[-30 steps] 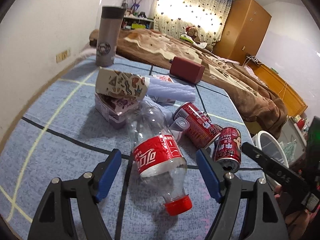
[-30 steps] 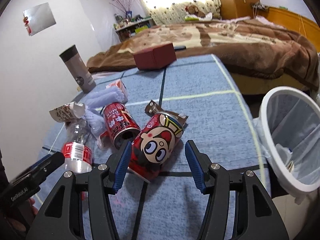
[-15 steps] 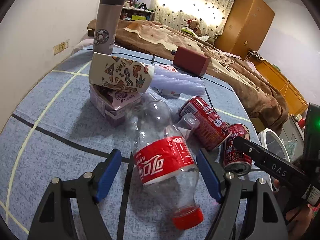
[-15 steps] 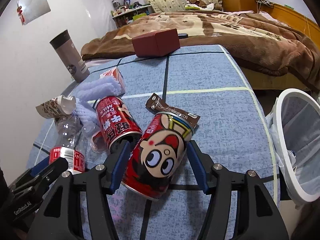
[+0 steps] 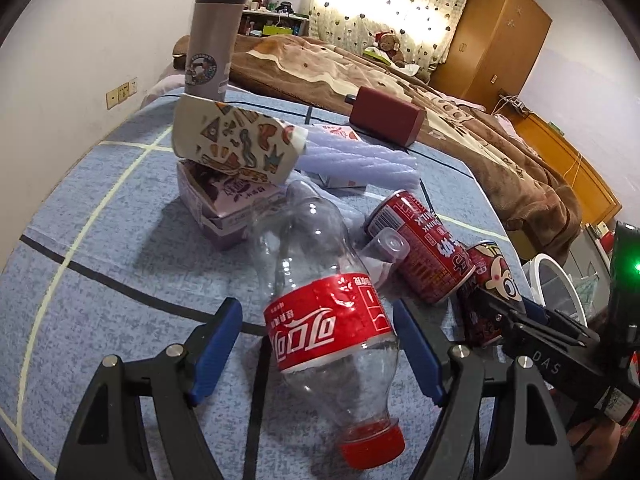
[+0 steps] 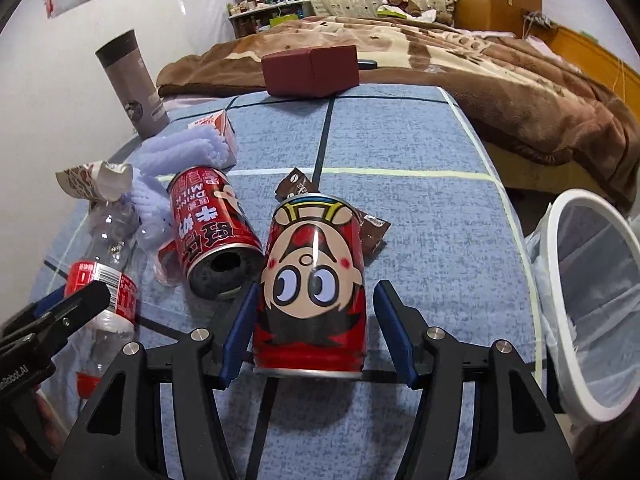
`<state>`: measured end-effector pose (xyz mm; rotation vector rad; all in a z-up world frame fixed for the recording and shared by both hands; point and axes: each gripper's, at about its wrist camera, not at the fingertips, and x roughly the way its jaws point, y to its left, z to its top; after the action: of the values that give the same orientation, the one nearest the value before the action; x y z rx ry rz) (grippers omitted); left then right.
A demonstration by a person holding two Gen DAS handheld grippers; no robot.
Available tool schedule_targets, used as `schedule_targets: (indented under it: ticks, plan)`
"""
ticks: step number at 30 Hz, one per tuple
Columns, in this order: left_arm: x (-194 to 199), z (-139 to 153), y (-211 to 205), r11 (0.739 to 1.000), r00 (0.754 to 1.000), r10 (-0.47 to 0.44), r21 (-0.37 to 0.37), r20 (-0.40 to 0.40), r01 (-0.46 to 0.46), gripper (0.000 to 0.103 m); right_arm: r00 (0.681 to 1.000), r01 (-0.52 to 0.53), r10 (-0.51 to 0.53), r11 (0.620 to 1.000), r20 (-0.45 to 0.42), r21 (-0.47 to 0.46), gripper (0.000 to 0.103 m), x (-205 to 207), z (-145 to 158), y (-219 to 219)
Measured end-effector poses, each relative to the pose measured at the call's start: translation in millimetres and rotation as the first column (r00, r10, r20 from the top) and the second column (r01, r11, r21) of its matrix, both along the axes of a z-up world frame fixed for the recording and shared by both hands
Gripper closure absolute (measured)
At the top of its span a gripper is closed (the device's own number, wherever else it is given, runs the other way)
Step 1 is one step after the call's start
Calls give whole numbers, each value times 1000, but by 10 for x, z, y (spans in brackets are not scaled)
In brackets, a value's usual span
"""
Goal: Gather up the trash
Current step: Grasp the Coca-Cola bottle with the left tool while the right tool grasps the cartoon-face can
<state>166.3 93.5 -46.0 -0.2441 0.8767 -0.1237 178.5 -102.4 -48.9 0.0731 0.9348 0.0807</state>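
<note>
An empty clear cola bottle [image 5: 320, 304] with a red label and red cap lies on the blue table between the open fingers of my left gripper [image 5: 316, 352]. A red cartoon-face can [image 6: 314, 284] lies on its side between the open fingers of my right gripper [image 6: 316, 332]; the left pad is close to it. A second red can [image 6: 214, 232] lies just to its left, and shows in the left wrist view [image 5: 420, 248]. A white-rimmed trash bin [image 6: 592, 300] stands beside the table's right edge.
A crushed patterned paper cup [image 5: 236, 144] sits on a small carton [image 5: 224, 204]. Lilac foam [image 5: 360, 160], a brown wrapper [image 6: 372, 228], a dark red box [image 6: 312, 68] and a grey tumbler [image 6: 132, 84] stand further back. A bed lies behind.
Both grippers have moved forward and lower. The bottle now sits deeper between the left fingers and the cartoon can deeper between the right fingers. Neither has closed.
</note>
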Motion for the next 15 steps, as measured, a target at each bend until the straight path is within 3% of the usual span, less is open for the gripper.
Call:
schedule_targets:
  ticks: [3, 10, 15]
  plan:
    - [56, -55, -31, 1000, 1000, -4, -11, -27, 4, 23, 1000, 0, 1, 999, 20, -39, 43, 1, 16, 19]
    - [48, -54, -18, 1000, 1000, 25, -8, -7, -25, 24, 1000, 11, -10, 1000, 26, -8, 43, -7, 8, -38]
    - [44, -29, -13, 1000, 1000, 21, -14, 11, -21, 35, 999, 7, -7, 1000, 34, 5, 48, -16, 11, -30]
